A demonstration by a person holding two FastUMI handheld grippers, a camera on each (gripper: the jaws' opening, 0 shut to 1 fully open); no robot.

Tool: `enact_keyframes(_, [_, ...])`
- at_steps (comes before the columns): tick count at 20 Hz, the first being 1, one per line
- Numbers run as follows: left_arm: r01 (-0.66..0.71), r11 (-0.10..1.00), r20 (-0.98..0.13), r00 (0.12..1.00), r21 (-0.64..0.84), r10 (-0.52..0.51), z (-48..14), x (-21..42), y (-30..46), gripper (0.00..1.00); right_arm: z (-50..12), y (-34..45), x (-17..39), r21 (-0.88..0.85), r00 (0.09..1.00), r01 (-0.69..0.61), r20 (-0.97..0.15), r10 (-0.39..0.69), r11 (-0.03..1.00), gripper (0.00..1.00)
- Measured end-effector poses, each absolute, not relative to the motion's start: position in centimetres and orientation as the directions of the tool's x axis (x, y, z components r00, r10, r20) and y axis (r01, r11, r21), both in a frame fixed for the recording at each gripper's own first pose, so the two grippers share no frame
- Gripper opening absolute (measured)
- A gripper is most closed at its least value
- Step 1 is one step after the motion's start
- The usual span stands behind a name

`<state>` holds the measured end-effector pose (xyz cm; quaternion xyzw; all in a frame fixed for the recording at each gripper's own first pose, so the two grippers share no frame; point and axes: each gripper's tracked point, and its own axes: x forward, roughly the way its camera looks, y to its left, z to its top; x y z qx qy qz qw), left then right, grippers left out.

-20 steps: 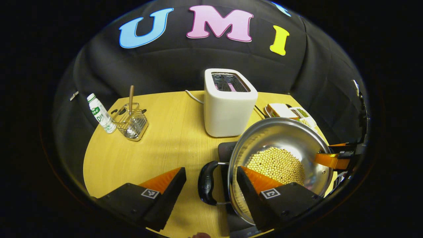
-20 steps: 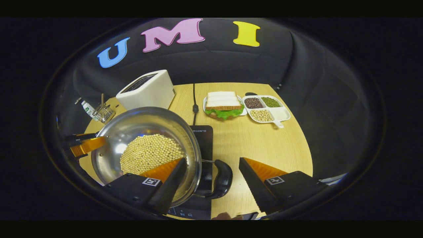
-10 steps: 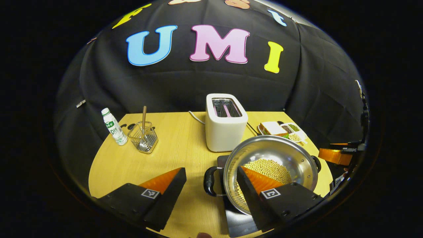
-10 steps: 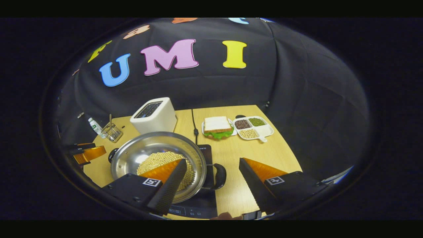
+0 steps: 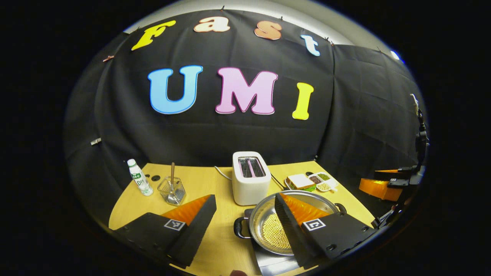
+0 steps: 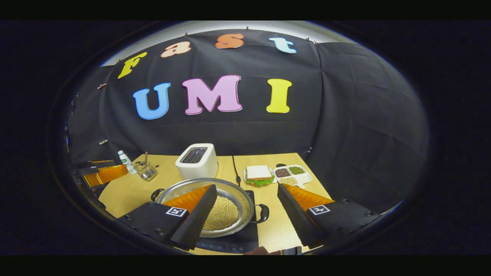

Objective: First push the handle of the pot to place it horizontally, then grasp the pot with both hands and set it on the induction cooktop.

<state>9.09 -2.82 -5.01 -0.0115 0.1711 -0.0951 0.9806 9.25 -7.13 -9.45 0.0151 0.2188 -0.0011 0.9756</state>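
Both grippers, left and right, have pulled back with fingers apart (nothing held); the pot sits on the cooktop, so placing looks finished.

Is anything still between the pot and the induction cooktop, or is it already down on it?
Nothing visible stands between them: the pot sits on the induction cooktop. Both grippers, left gripper and right gripper, are open and off its handles.
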Motion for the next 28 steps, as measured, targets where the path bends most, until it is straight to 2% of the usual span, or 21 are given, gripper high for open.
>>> enact_keyframes(6, [0.181,0.98,-0.246,0.95,-0.076,-0.195,-1.6,5.7,-1.9,0.95,-5.3,-5.9,7.2,0.023,0.949,0.022,-0.316,-0.014,0.999,0.99])
enact_keyframes(15, [0.16,0.986,-0.184,0.969,-0.05,-0.167,0.4,2.0,1.8,0.95,-1.3,-3.3,3.9,-0.017,0.985,0.032,-0.168,-0.034,0.999,0.98])
enact_keyframes(25, [0.115,0.992,-0.167,0.978,-0.049,-0.122,0.6,0.8,4.2,0.95,-0.7,-1.3,3.4,-0.023,0.988,0.019,-0.151,-0.022,1.0,0.98])
enact_keyframes(26, [0.117,0.992,-0.166,0.978,-0.048,-0.123,0.6,0.7,4.2,0.95,-0.9,-1.4,3.3,-0.02,0.987,0.02,-0.157,-0.023,1.0,0.94])
enact_keyframes(28, [0.123,0.991,-0.164,0.978,-0.044,-0.129,0.8,0.6,4.1,0.95,-1.2,-1.6,3.2,-0.021,0.986,0.025,-0.167,-0.028,0.999,0.98])
